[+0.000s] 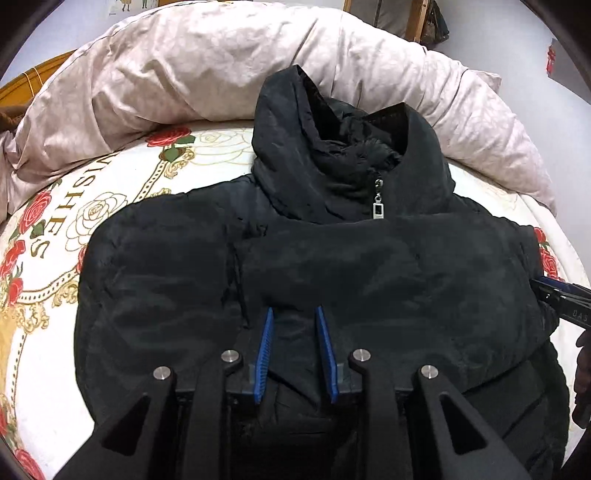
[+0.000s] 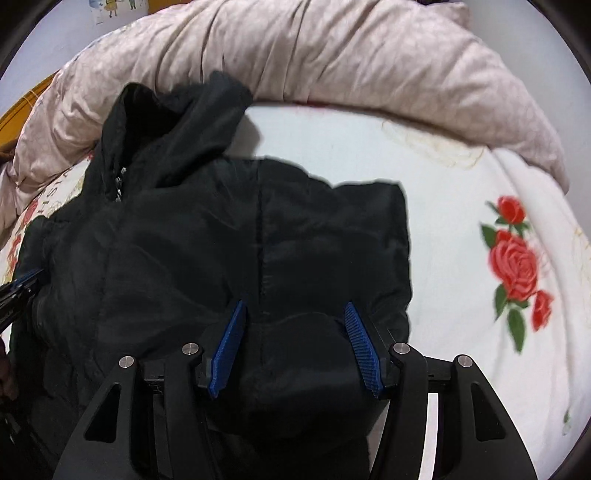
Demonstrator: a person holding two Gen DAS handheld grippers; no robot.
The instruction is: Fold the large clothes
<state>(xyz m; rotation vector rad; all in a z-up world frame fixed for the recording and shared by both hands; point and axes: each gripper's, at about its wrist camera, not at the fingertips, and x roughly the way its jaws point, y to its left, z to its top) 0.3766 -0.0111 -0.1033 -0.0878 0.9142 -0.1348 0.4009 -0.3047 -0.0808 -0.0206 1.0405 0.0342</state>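
Note:
A black hooded puffer jacket [image 1: 332, 266] lies front up on the bed, hood toward the far side, with a silver zipper pull [image 1: 377, 206] at the collar. Both sleeves are folded in over the chest. My left gripper [image 1: 294, 314] hovers over the jacket's lower middle, its blue pads [image 1: 265, 354] apart with jacket fabric between them. My right gripper [image 2: 293, 308] is over the jacket's [image 2: 221, 240] right part, jaws wide apart around a bulge of black fabric. The right gripper's tip also shows in the left wrist view [image 1: 554, 295] at the jacket's right edge.
The bed sheet [image 2: 461, 177] is white with red roses [image 2: 515, 266] and gold print. A bunched pinkish duvet [image 1: 203, 74] lies along the far side of the bed, touching the hood. A wooden frame [image 1: 413, 18] stands behind it.

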